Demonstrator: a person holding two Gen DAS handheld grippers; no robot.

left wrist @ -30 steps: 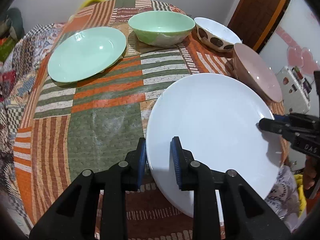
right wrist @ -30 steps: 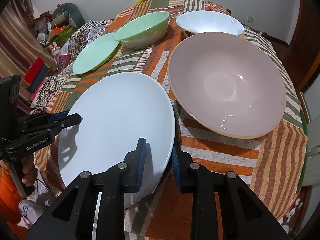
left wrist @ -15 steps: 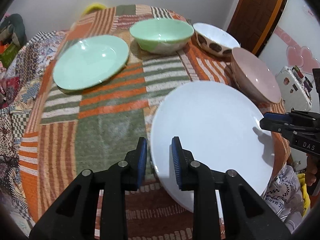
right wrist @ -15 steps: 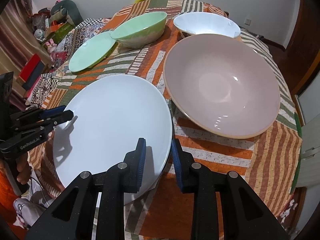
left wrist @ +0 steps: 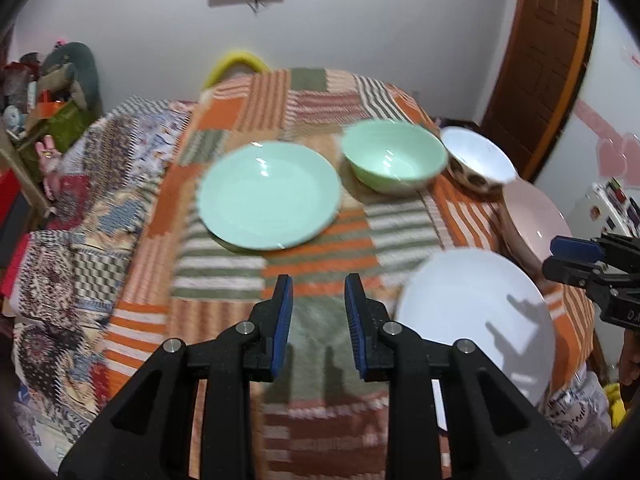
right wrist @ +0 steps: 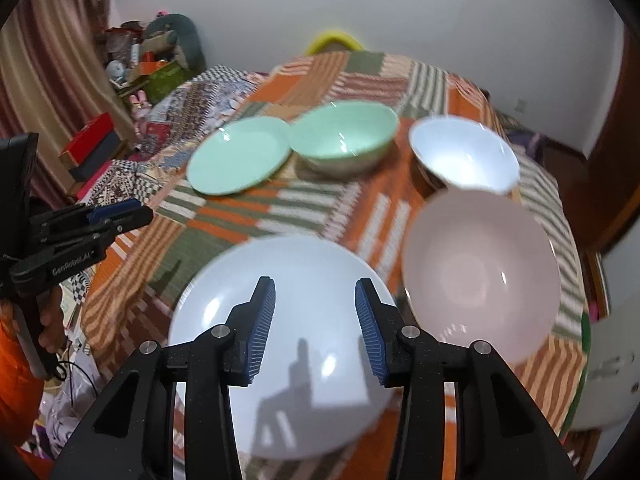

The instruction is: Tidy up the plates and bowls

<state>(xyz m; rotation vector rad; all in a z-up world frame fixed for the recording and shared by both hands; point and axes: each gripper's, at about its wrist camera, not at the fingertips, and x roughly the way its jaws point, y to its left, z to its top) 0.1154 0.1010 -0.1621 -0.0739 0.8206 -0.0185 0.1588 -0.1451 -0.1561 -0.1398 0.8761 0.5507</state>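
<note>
A white plate (right wrist: 288,344) lies flat on the patchwork tablecloth near the front edge; it also shows in the left wrist view (left wrist: 476,316). My right gripper (right wrist: 315,300) hovers above it, open and empty. My left gripper (left wrist: 318,294) is open and empty, to the left of the white plate, over bare cloth. A mint plate (left wrist: 268,194), a mint bowl (left wrist: 394,160), a white bowl with brown spots (left wrist: 476,162) and a pink bowl (right wrist: 478,276) stand further back and to the right.
The table edge (right wrist: 104,320) drops off to the left of the white plate. A patterned cloth heap (left wrist: 60,232) and cluttered boxes (left wrist: 48,116) lie at the left. A wooden door (left wrist: 536,60) stands at the back right.
Both grippers let go of the white plate's rim, opened and pulled up and back. The plate now rests flat on the table. The left gripper shifted left.
</note>
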